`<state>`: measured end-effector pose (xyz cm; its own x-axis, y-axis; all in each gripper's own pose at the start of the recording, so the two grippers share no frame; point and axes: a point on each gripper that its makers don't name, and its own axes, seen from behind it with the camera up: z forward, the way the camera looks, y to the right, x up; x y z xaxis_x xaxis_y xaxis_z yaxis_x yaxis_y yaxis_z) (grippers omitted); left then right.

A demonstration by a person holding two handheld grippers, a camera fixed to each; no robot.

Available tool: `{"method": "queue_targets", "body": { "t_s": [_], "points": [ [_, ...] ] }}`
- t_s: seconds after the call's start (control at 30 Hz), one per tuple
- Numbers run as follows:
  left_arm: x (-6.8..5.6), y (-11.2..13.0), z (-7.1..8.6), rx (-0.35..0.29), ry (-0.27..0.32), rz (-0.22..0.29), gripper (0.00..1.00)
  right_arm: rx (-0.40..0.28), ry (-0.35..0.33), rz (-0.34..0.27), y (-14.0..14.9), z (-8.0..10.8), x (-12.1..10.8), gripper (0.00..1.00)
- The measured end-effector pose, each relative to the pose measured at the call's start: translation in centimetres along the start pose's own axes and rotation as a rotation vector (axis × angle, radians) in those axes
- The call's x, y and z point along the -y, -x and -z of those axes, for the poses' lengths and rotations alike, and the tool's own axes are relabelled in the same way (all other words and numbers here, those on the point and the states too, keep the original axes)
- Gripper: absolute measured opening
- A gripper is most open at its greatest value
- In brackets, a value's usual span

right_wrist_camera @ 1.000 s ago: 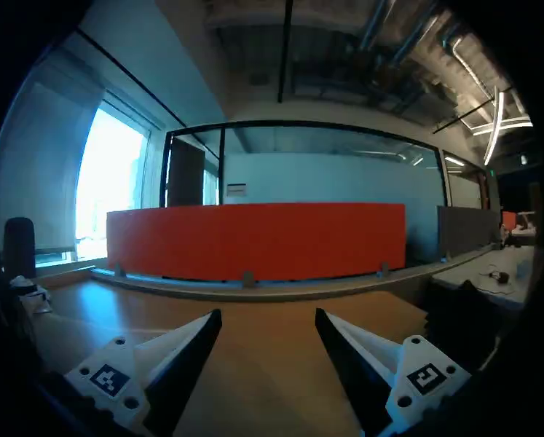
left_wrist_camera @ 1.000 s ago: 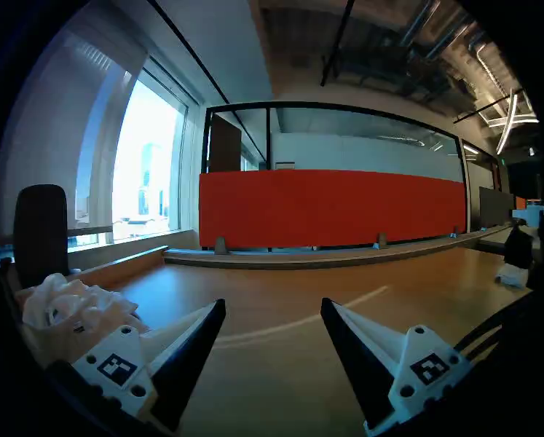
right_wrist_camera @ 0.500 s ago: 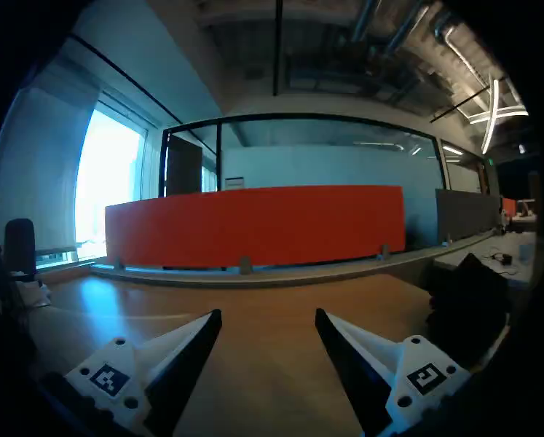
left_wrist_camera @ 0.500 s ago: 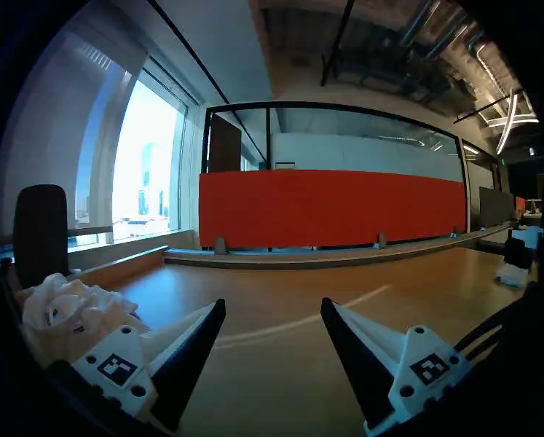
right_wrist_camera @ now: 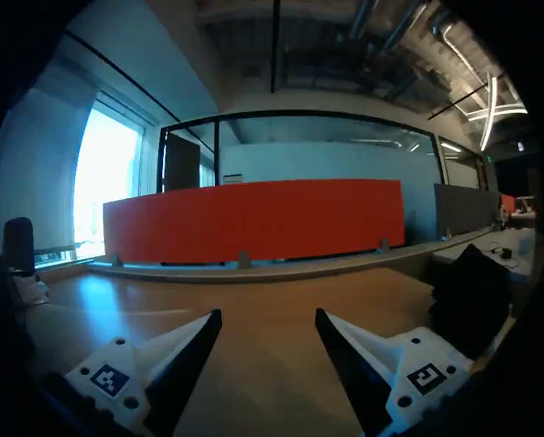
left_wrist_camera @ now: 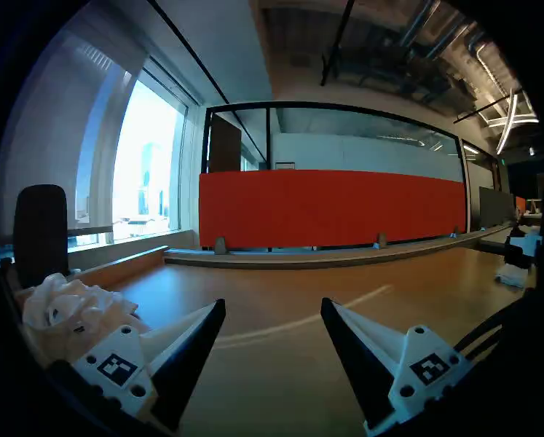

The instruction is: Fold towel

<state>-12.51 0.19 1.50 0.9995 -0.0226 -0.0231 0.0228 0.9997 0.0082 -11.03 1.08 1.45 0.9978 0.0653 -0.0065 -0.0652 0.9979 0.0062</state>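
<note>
Holding, left gripper (left_wrist_camera: 272, 301): nothing; fingers were spread wide, with bare wood between them.
Holding, right gripper (right_wrist_camera: 266, 312): nothing; fingers were spread wide too, over bare wood.
Towel (left_wrist_camera: 68, 306): white and crumpled in a heap; it lay on the table at the far left of the left gripper view, just beside the outer side of that gripper's left finger. Contact could not be told.
White lump (right_wrist_camera: 33, 291): sat at the far left edge of the right gripper view, too small to identify.
Table (left_wrist_camera: 286, 379): wooden, with a pale curved line running across it ahead of the left gripper.
Gripper pose: both were low over the table and pointed about level toward the partition.
Partition (left_wrist_camera: 330, 207): orange; it stood along the table's far edge with a glass wall behind it.
Chair (left_wrist_camera: 40, 233): black back, behind the towel and by the window.
Window (left_wrist_camera: 144, 182): bright, on the left side.
Dark object (right_wrist_camera: 468, 306): black and shapeless, to the right of the right gripper's right finger; its kind was unclear.
Black-and-white item (left_wrist_camera: 515, 262): on the table at the far right of the left gripper view; unclear.
</note>
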Motion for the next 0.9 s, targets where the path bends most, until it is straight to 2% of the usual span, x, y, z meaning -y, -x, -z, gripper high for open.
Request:
{"method": "queue_targets", "body": {
  "t_s": [0.5,0.9],
  "points": [
    [0.05,0.01,0.01,0.000,0.000,0.000,0.97,0.015,0.008,0.000,0.68,-0.06,0.13,1.00],
    [0.04,0.01,0.01,0.000,0.000,0.000,0.97,-0.001,0.004,0.023,0.65,0.03,0.56,1.00]
  ]
}}
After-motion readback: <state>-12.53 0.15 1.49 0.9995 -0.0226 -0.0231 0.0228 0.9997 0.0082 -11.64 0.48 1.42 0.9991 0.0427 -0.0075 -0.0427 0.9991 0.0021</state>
